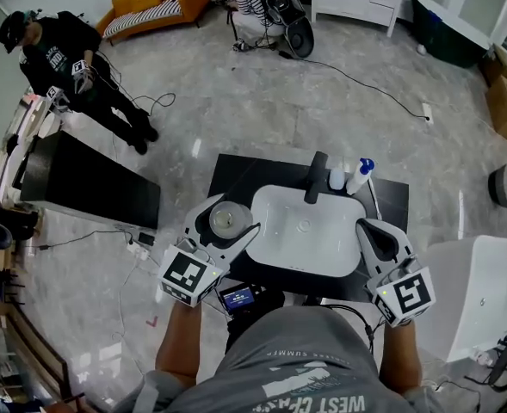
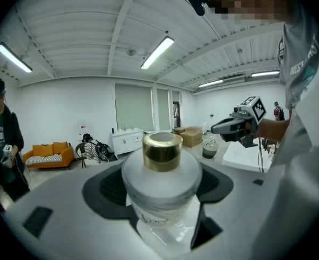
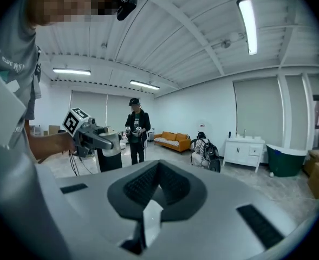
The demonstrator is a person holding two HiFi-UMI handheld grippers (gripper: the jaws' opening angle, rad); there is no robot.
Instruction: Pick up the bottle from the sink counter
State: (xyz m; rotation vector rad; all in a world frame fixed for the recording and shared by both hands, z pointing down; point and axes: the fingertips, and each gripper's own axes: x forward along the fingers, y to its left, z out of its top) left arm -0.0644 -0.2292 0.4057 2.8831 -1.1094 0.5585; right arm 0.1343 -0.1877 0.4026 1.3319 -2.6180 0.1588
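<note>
Bottle: frosted white body, gold cap, upright; sits at 9 o'clock of the basin, above the left end of the counter.
Left gripper: jaws spread wide and clamped on the bottle's body, one pad on each flank; in its own view the bottle fills the gap between the jaws.
Right gripper: at 3 o'clock of the basin, jaws drawn together, nothing between them.
Basin: white, set in a black sink counter; nothing lies in it.
Faucet: dark, at 12 o'clock of the basin.
Blue-capped sprayer and small white bottle: at 1 o'clock of the basin, beside the faucet, untouched.
Bystander: far off at 10 o'clock, on the floor.
Progress: grasp made. Whether the base has left the counter is hard to read from above; it probably has, or nearly. Remaining at most: raise clear.
</note>
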